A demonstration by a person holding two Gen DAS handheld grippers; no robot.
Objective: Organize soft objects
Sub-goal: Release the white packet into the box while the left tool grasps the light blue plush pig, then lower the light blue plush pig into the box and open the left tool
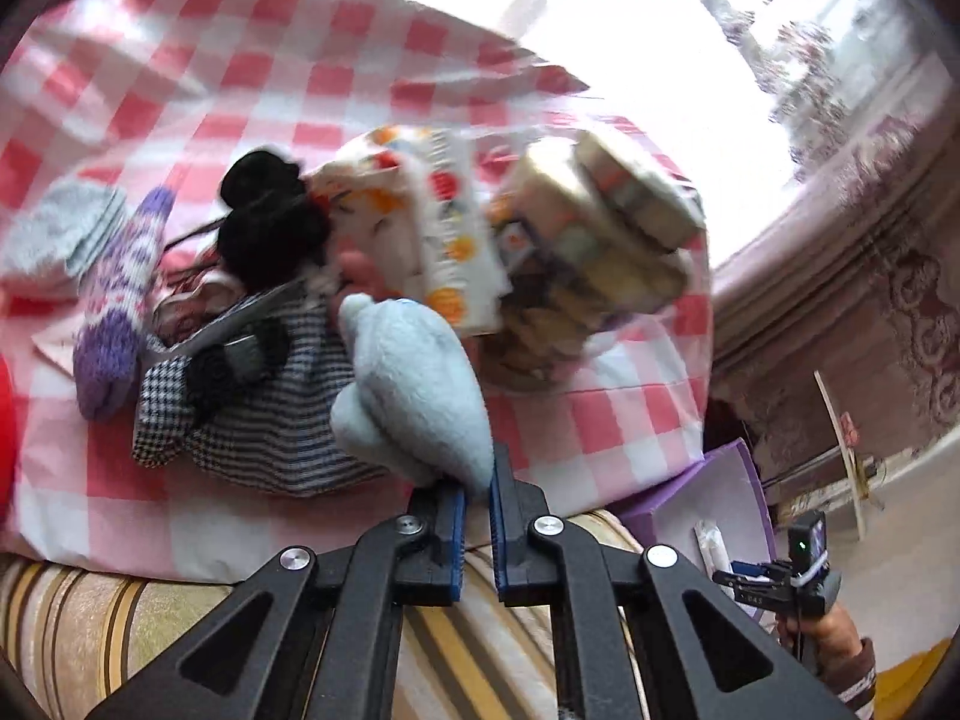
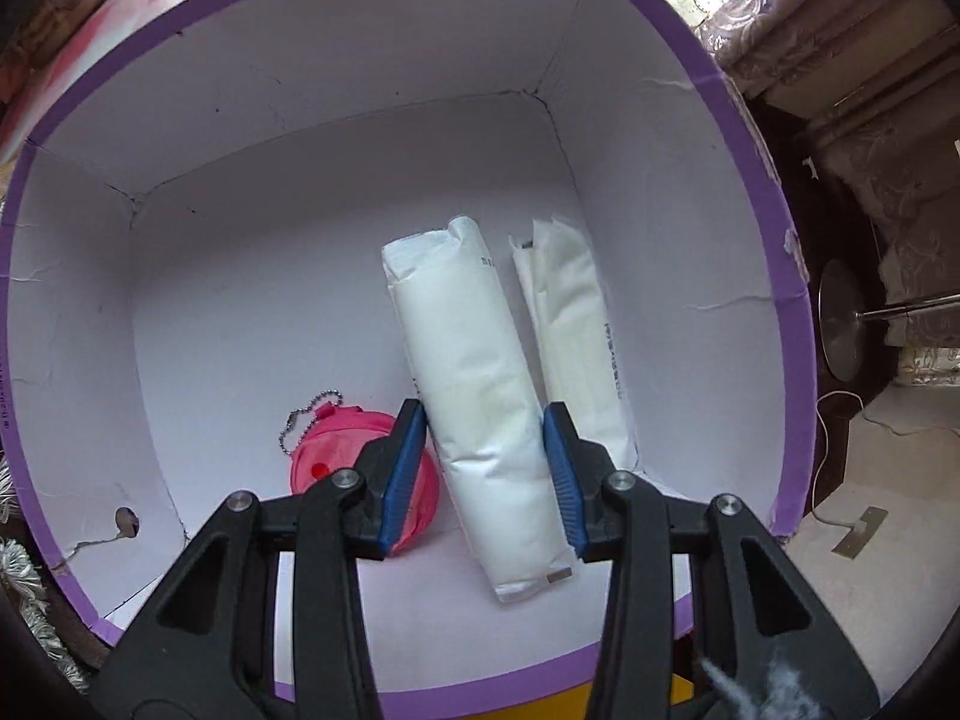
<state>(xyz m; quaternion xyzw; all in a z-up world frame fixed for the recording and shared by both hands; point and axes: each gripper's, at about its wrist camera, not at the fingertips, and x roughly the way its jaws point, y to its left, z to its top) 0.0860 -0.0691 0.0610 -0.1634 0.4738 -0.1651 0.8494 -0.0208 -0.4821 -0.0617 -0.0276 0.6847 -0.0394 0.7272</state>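
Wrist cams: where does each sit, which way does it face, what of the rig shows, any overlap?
Left wrist: behind the left claw, angled down at soft items on the checked cloth; claw shut on a blue plush; the right claw and its hand show at lower right.
Right wrist: behind the right claw, facing straight down into the purple box; claw shut on a white packet.
Shared: the purple box, the right claw.

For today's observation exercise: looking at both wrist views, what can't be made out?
- Left wrist view: the print on the white spotted packet and the beige packs; motion blur.
- Left wrist view: what lies under the black-and-white checked cloth; the cloth covers it.
- Right wrist view: the round pink keychain pouch; partly behind the right gripper's blue fingers.
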